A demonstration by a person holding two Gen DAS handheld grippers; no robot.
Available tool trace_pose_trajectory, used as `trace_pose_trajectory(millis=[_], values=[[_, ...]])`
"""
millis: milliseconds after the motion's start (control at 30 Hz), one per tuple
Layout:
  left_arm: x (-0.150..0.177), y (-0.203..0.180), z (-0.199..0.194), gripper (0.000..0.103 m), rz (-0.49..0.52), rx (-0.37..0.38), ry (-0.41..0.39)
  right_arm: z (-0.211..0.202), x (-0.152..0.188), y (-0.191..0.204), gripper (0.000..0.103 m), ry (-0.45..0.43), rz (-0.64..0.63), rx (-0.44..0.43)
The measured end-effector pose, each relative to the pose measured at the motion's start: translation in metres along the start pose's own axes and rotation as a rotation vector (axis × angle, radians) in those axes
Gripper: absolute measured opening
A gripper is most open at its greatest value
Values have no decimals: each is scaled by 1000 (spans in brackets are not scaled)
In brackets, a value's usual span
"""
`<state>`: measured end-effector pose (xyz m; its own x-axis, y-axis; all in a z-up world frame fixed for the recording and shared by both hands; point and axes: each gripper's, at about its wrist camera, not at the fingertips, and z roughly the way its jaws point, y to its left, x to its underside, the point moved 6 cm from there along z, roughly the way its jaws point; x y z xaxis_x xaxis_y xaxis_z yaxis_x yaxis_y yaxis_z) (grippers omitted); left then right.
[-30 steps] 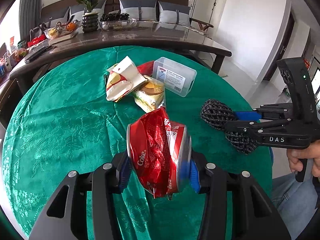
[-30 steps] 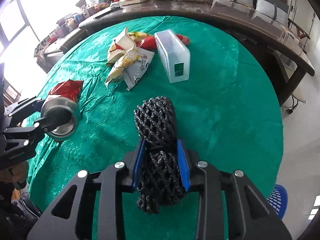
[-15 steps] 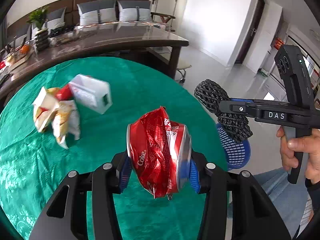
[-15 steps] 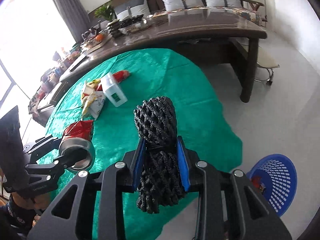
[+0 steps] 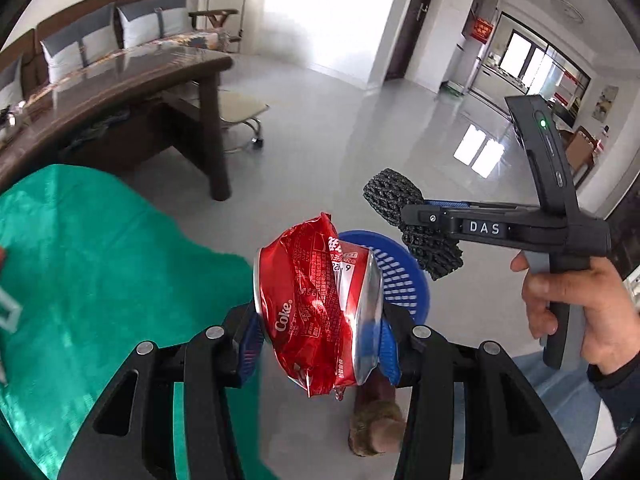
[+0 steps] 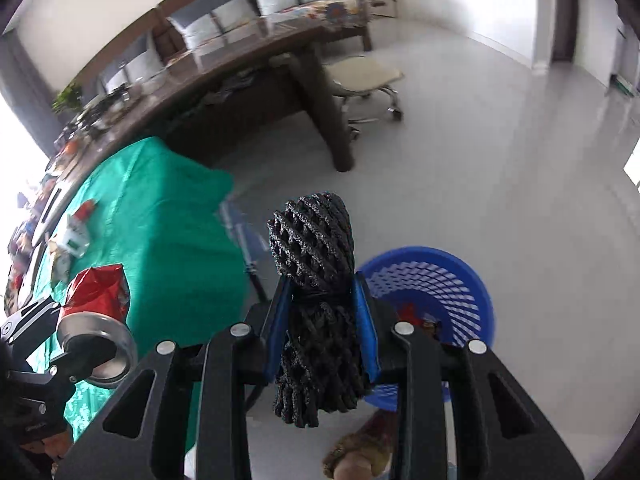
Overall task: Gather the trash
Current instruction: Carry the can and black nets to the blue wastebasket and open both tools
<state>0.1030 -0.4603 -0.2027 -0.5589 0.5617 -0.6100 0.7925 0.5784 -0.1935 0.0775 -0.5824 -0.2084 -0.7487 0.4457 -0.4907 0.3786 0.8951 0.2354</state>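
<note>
We have the left gripper (image 5: 318,336) clamped on a crushed red Coke can (image 5: 316,308), blue pads pressing both sides, can held in the air past the edge of the green tablecloth (image 5: 100,264). Our right gripper (image 6: 322,332) is closed tight on a rolled black foam net (image 6: 316,280), jaws narrow, net sticking out front and back. Blue trash basket (image 6: 436,280) sits on the floor just beyond both claws; some trash is already inside.

Crumpled glossy metal can (image 5: 316,312), rough black foam netting (image 6: 316,280) (matt), perforated blue plastic basket (image 6: 440,280).
</note>
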Motion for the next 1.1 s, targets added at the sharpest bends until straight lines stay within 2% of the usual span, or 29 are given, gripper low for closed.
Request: trace_pose_trajectory(millis=[133, 300, 600, 867, 900, 933, 967, 1000, 1067, 1100], values=[[-14, -25, 47, 47, -8, 49, 39, 10, 5, -50, 30, 2, 75, 35], [-22, -48, 103, 47, 5, 72, 78, 21, 12, -87, 30, 9, 147, 37], [-26, -61, 170, 47, -31, 110, 129, 31, 12, -126, 31, 12, 223, 46], [-23, -56, 206, 50, -73, 127, 169, 33, 12, -148, 31, 12, 271, 31], [-23, -56, 209, 54, -77, 120, 170, 33, 12, -150, 33, 12, 276, 27], [-23, -56, 210, 68, -82, 119, 169, 33, 13, -151, 33, 14, 282, 19], [-23, -55, 210, 74, -87, 118, 160, 35, 13, -153, 35, 17, 289, 12], [-24, -53, 210, 81, -87, 111, 150, 36, 14, -154, 44, 20, 296, 5], [-26, -50, 209, 83, -82, 99, 148, 36, 13, -155, 54, 17, 305, -6], [-27, -48, 205, 83, -83, 96, 147, 35, 12, -153, 55, 13, 307, -4]])
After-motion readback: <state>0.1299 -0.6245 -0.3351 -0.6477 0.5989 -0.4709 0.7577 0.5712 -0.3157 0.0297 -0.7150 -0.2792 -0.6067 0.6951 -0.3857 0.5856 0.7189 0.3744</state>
